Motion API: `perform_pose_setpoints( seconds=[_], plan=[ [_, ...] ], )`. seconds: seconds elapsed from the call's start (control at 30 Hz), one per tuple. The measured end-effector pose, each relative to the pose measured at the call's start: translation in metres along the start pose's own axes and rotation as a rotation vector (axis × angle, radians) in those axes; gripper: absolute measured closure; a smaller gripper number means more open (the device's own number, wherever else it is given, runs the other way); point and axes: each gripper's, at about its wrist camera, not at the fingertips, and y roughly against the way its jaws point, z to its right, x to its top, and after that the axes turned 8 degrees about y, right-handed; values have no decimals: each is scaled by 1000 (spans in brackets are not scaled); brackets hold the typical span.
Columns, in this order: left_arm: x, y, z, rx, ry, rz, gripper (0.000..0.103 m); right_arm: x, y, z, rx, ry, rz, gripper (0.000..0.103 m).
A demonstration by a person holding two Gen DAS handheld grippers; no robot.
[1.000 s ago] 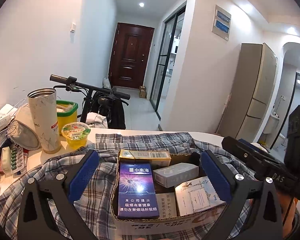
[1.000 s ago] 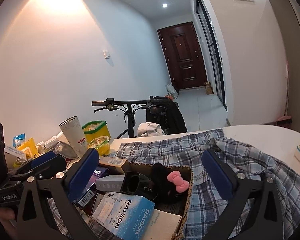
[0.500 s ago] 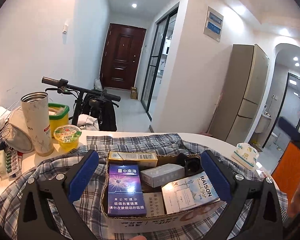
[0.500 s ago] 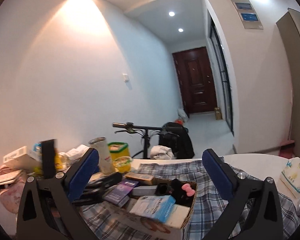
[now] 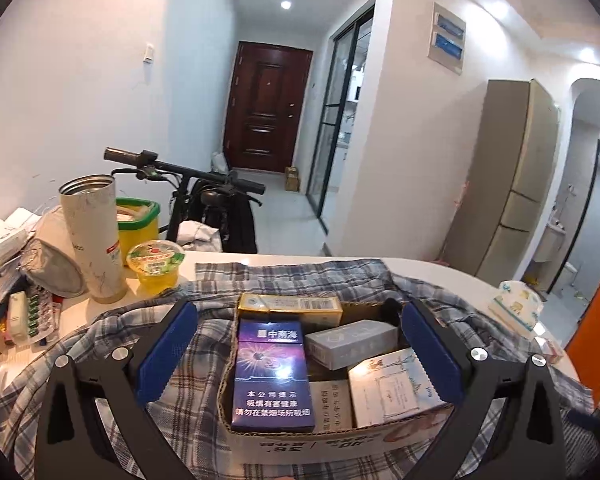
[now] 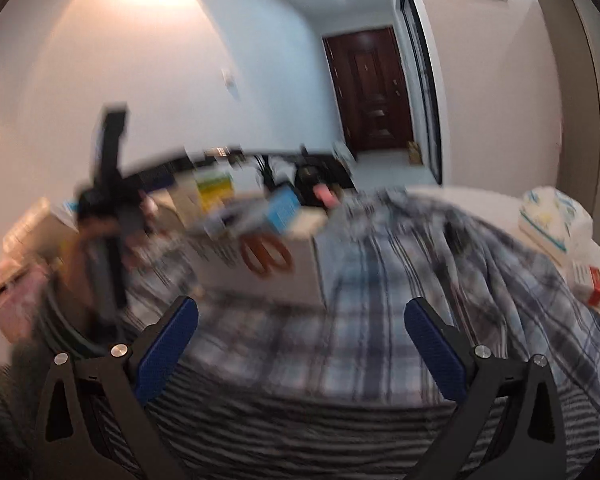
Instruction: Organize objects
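My left gripper (image 5: 296, 354) is spread wide and empty, its blue pads framing a cardboard box (image 5: 300, 438) at the lower centre of the frame. Inside the box, a purple cigarette pack (image 5: 272, 376) lies left, a grey carton (image 5: 350, 342) sits centre, and a pale box (image 5: 392, 390) lies right. The box rests on a plaid shirt (image 5: 100, 344) spread across the tabletop (image 5: 284, 258). At centre left stand a marbled tumbler (image 5: 94, 236) and a jelly cup (image 5: 154, 266). My right gripper (image 6: 300, 348) is also wide and empty, over a blurred view of the same shirt.
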Motion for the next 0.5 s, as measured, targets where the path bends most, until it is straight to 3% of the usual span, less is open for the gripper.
perform_pose_setpoints(
  seconds=[0.1, 0.17, 0.23, 0.5],
  plan=[
    [-2, -2, 3, 20, -18, -10, 0, -13, -14, -3, -36, 79, -67, 0],
    [-5, -3, 8, 27, -40, -12, 0, -16, -16, -7, -3, 111, -79, 0],
    [-7, -2, 15, 26, -63, -10, 0, -20, -17, -9, -33, 130, -86, 0],
    [-16, 13, 46, 1, -177, 20, 0, -23, -24, -4, -1, 98, -123, 0]
  ],
)
